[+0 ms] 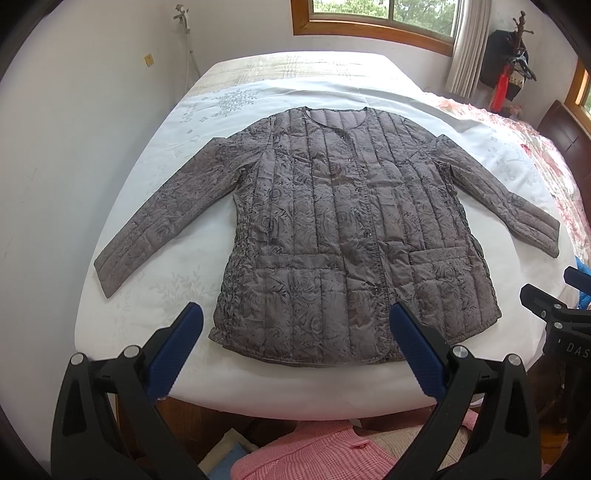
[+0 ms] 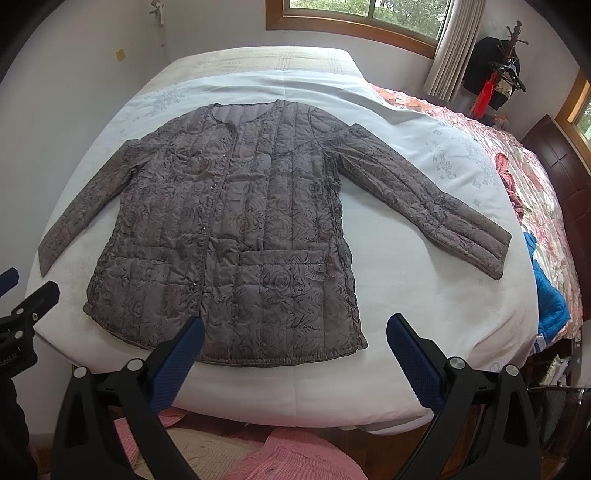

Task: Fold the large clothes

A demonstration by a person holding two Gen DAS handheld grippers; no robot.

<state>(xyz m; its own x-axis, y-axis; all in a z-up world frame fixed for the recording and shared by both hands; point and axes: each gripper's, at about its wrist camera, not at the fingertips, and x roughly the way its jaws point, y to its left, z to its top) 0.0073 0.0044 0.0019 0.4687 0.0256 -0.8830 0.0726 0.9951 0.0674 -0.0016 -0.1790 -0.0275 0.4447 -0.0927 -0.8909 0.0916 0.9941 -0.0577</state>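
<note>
A grey-brown quilted jacket (image 1: 332, 229) with a rose print lies flat on the white bed sheet (image 1: 122, 177), front up, buttoned, both sleeves spread out to the sides. The right wrist view shows the same jacket (image 2: 236, 221) on the sheet (image 2: 424, 295). My left gripper (image 1: 295, 325) hovers open above the jacket's hem, nothing between its blue pads. My right gripper (image 2: 295, 336) is also open and empty, over the hem's right part. Each gripper shows at the edge of the other's view: the right gripper (image 1: 550, 295), the left gripper (image 2: 22, 291).
A floral quilt (image 2: 517, 177) and a blue garment (image 2: 550, 295) lie on the bed's right side. Pink checked clothes (image 1: 314, 454) sit below the bed's near edge. A wall stands at the left, a window (image 1: 380, 14) behind, and a coat rack (image 2: 506, 66) at the back right.
</note>
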